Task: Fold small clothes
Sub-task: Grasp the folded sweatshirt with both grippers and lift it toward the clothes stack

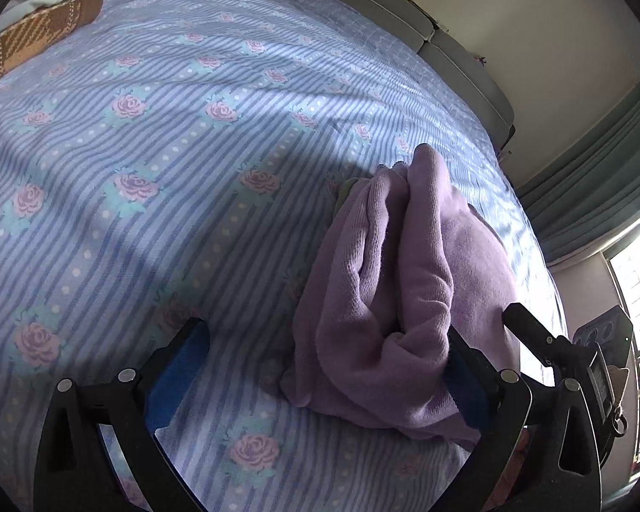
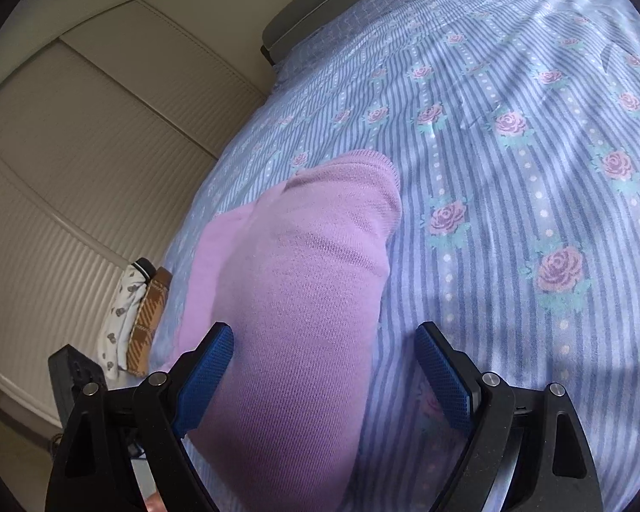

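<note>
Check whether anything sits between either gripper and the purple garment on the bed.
Nothing visible does. The purple garment lies partly between the open jaws of the right gripper, and it reaches the right-hand finger of the open left gripper. Only the bedsheet surrounds it.

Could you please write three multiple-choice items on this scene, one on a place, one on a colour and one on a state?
1. Where does the purple garment lie?
A. on the striped, rose-printed bedsheet
B. on the floor
C. in a basket

2. What colour are the gripper pads?
A. red
B. blue
C. white

3. How do the right gripper jaws stand?
A. shut tight
B. hidden
C. open

Answers:
1. A, as the sheet surrounds the garment in both views.
2. B, as blue textured pads line the black fingers.
3. C, as both pads stand wide apart, with garment and sheet between them.
</note>
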A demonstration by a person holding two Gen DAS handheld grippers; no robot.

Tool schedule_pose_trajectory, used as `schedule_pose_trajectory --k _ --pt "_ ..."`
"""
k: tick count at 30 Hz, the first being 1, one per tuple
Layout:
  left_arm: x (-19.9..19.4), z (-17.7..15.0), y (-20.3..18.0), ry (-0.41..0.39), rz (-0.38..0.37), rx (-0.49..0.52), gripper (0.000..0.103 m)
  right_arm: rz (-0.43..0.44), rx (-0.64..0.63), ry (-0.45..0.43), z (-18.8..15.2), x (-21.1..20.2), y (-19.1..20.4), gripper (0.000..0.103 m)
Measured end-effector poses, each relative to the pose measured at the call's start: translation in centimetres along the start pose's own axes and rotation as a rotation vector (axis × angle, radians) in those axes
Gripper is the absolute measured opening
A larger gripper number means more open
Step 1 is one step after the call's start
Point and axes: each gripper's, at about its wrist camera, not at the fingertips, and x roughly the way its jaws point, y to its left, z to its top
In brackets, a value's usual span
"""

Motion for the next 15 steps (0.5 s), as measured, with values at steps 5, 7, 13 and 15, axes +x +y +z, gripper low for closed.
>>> schedule_pose_trajectory --k 5,7,13,15 --pt "0.3 -0.2 0.3 -0.002 -0.025 -0.037 0.103 0.05 0.009 0.055 0.7 2.2 0.1 0.088" --pt "0.3 -0.3 0.5 -0.007 -0.039 -0.06 0.102 0.055 0.001 0.068 1.2 3.3 0.5 0.088" --pt "0.9 -0.9 -0.3 -0.014 -0.068 -0.101 0.09 0.076 0.014 0.077 1.7 4.8 1.4 0.087" --pt "1.1 -0.9 -0.5 -0.016 -0.097 -0.11 0.073 0.072 0.01 0.081 1.6 5.1 1.9 0.083"
